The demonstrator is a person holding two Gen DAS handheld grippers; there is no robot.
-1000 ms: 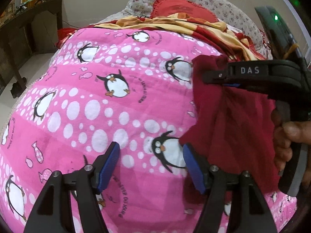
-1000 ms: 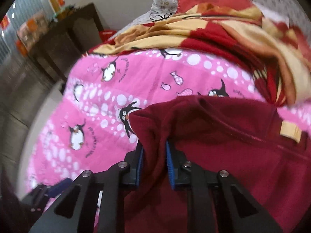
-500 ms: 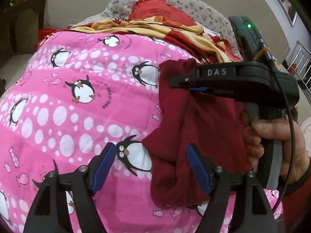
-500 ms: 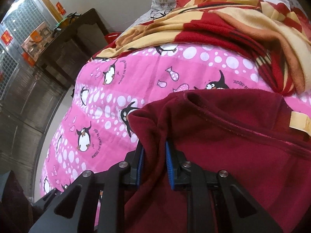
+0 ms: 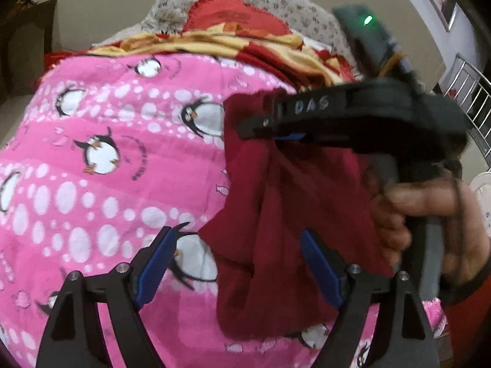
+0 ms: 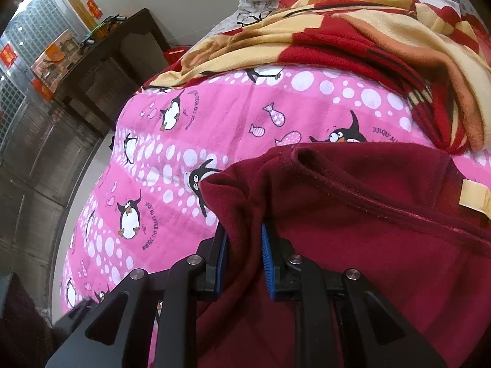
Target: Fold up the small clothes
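Note:
A small dark red fleece garment [image 5: 291,199] hangs over the pink penguin blanket [image 5: 107,122], pinched at its top edge by my right gripper [image 5: 260,128], which a hand [image 5: 429,214] holds. My left gripper [image 5: 237,263] sits below it with its jaws opening wide. The garment's lower corner hangs between the blue pads [image 5: 156,263], and neither pad presses on it. In the right wrist view my right gripper [image 6: 244,257] is shut on a bunched fold of the garment [image 6: 368,230]. A tan label [image 6: 474,197] shows at the garment's right.
A crumpled yellow and red blanket [image 6: 353,30] lies beyond the pink one [image 6: 214,113], with a red cushion [image 5: 233,15] and floral pillow [image 5: 291,3] behind. Eyeglasses [image 6: 254,20] rest near the pillow. A dark wooden desk [image 6: 107,61] stands left of the bed.
My left gripper has swung toward the hanging garment and its jaws stand wider; the cloth's lower corner now hangs between them. My right gripper keeps its grip in place.

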